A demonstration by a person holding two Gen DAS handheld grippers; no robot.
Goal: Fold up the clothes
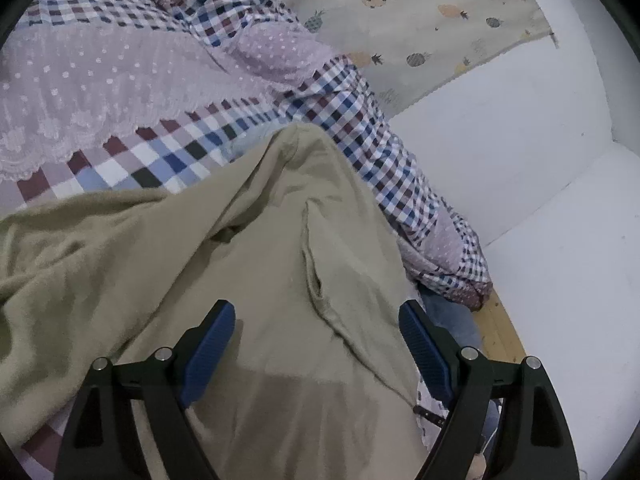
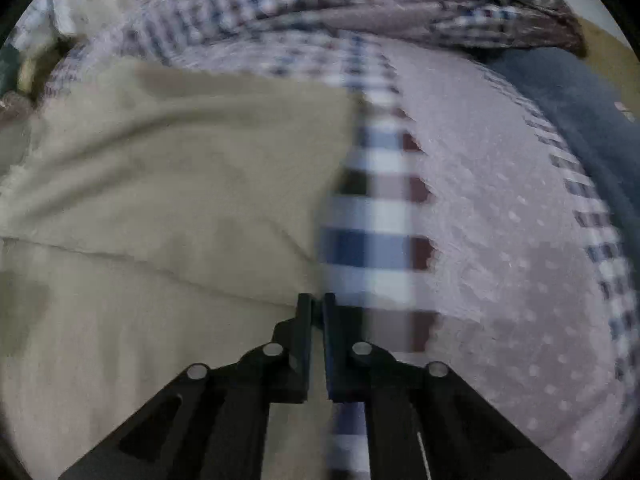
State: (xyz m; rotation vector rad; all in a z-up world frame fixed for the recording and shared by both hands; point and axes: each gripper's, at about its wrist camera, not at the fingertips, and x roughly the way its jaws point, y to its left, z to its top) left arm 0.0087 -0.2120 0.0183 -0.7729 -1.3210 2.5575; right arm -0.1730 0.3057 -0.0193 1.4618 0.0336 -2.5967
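we are working over a checked quilt (image 1: 168, 160) with a pale lilac dotted lace panel (image 1: 100, 92) sewn across it, spread on what looks like a bed; beyond it lie a pineapple-print sheet (image 1: 420, 28) and a plain white mattress edge (image 1: 520, 168), with a strip of wooden floor (image 1: 500, 328) showing at the lower right of the left wrist view.

the garment we are folding, a khaki-beige piece of clothing (image 1: 240, 260), lies on the quilt right under both tools. our left gripper (image 1: 316, 312) hovers above it with its blue-padded fingers (image 1: 208, 344) spread wide and nothing between them. our right gripper (image 2: 317, 304) has its fingers drawn together with only a sliver of a gap; they sit at the garment's right edge, where the beige cloth (image 2: 160, 184) meets the checked strip (image 2: 372, 200), and a thin fold seems to run between them, so we judge it is pinching the garment's edge, though the blur keeps us from being sure.

as for progress, we reckon we are early to midway: the cloth is still rumpled, with ridges and a seam or pocket slit (image 1: 316, 264) showing, and no neat rectangle has formed. smoothing and the remaining folds are left.

we see no basket, box or drawer in either view. something blue, denim-like (image 2: 568, 120), lies past the quilt's edge.
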